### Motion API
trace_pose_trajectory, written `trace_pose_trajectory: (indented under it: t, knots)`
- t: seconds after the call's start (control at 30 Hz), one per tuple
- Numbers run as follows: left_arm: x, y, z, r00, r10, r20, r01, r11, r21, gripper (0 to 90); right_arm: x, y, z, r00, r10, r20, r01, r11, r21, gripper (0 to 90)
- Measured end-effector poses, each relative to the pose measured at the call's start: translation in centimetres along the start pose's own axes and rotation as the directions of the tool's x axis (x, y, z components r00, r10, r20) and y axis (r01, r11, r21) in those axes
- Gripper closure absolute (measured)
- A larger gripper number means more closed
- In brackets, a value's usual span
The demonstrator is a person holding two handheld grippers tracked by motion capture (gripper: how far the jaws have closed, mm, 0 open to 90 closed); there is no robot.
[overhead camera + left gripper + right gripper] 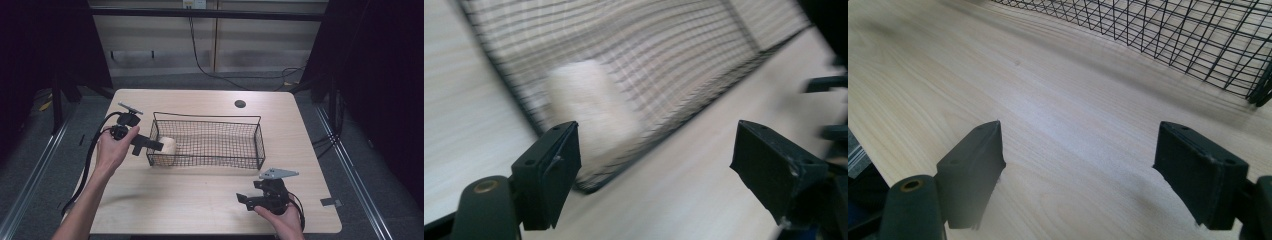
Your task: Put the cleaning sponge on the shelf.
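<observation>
Three cameras, all placed relative to the wire basket (207, 140)

The high view looks forward and down on the surface (200, 200) from above its near edge, basket central. The left gripper view sits close at the basket's left end (624, 75) (blurred). The right gripper view looks low across the surface toward the basket's near wall (1173, 35).

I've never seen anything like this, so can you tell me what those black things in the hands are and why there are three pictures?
Each hand holds a tool with a two-jaw claw. One picture looks down from above the wooden table; there the left claw is by the wire basket, and the right claw is near the table's front edge. The other two pictures come from small cameras riding on each claw. A pale, soft-looking block sits in the basket's left end. Both claws are open and hold nothing.
</observation>
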State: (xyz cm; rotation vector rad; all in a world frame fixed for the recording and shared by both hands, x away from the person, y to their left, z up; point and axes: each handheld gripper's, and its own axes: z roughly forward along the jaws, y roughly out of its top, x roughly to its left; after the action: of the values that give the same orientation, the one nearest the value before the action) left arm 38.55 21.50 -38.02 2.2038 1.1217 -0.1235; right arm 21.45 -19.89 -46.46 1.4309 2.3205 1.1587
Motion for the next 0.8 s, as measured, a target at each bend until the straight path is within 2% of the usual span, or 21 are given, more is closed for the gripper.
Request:
trace_pose_trajectory:
  t: [0.1, 0.13, 0.17, 0.27, 0.37, 0.43, 0.47, 0.5, 0.6, 0.63, 0.7, 0.8]
  knots:
    - [0.3, -1.2, -0.3, 0.9996, -0.017, 0.021, 0.018, 0.9981, -0.059, 19.4, 0.0, 0.0, -0.1, 1.0, 0.005, 0.003, -0.005, 1.0, 0.0, 19.4]
    - [0.3, -1.2, -0.3, 0.9996, -0.017, 0.021, 0.018, 0.9981, -0.059, 19.4, 0.0, 0.0, 0.0, 1.0, 0.004, 0.002, -0.004, 1.0, 0.0, 19.4]
    - [0.2, -1.8, -0.5, 1.0, 0.005, 0.003, -0.005, 0.9982, -0.059, 19.4, -0.1, 0.0, 0.0, 1.0, 0.003, 0.003, -0.003, 1.0, 0.0, 19.4]
    - [0.0, -2.4, -0.6, 0.9999, 0.014, -0.006, -0.014, 0.9966, -0.081, 19.4, -0.1, 0.0, 0.0, 1.0, 0.005, 0.004, -0.005, 1.0, 0.0, 19.4]
    - [-0.7, -3.5, -1.4, 0.9988, 0.039, -0.029, -0.043, 0.9892, -0.14, 19.8, 0.0, 0.0, -0.1, 1.0, 0.003, 0.006, -0.003, 1.0, -0.001, 19.4]
    - [-0.9, -3.8, -1.6, 0.9987, 0.045, -0.023, -0.048, 0.9871, -0.153, 19.8, 0.0, 0.0, -0.1, 1.0, 0.004, 0.007, -0.004, 1.0, -0.001, 19.4]
    - [-1.3, -4.5, -1.8, 0.9979, 0.064, -0.008, -0.065, 0.9857, -0.156, 19.8, 0.0, 0.0, -0.1, 0.9999, 0.007, 0.008, -0.007, 1.0, 0.0, 19.4]
    - [-1.4, -4.9, -1.9, 0.9979, 0.064, -0.002, -0.064, 0.9826, -0.175, 19.8, -0.1, 0.0, -0.1, 0.9999, 0.008, 0.008, -0.008, 1.0, 0.0, 19.4]
    - [-1.4, -5.7, -1.9, 0.999, 0.044, 0.006, -0.043, 0.9847, -0.169, 20.4, -0.1, 0.0, -0.1, 0.9999, 0.006, 0.01, -0.006, 1.0, -0.002, 19.4]
    - [-1.3, -6.5, -1.9, 0.9985, 0.044, -0.031, -0.049, 0.9844, -0.169, 20.7, -0.1, 0.0, -0.1, 0.9999, 0.007, 0.01, -0.007, 1.0, -0.001, 19.4]
    - [-1.2, -7.3, -1.9, 0.9994, 0.033, 0.007, -0.031, 0.9818, -0.187, 20.7, -0.1, 0.0, -0.1, 0.9999, 0.008, 0.012, -0.008, 1.0, 0.0, 19.4]
    - [-1.3, -8.1, -2.0, 0.9991, 0.042, 0.004, -0.04, 0.9817, -0.186, 20.7, -0.1, 0.0, -0.2, 0.9999, 0.009, 0.013, -0.009, 1.0, 0.001, 19.4]
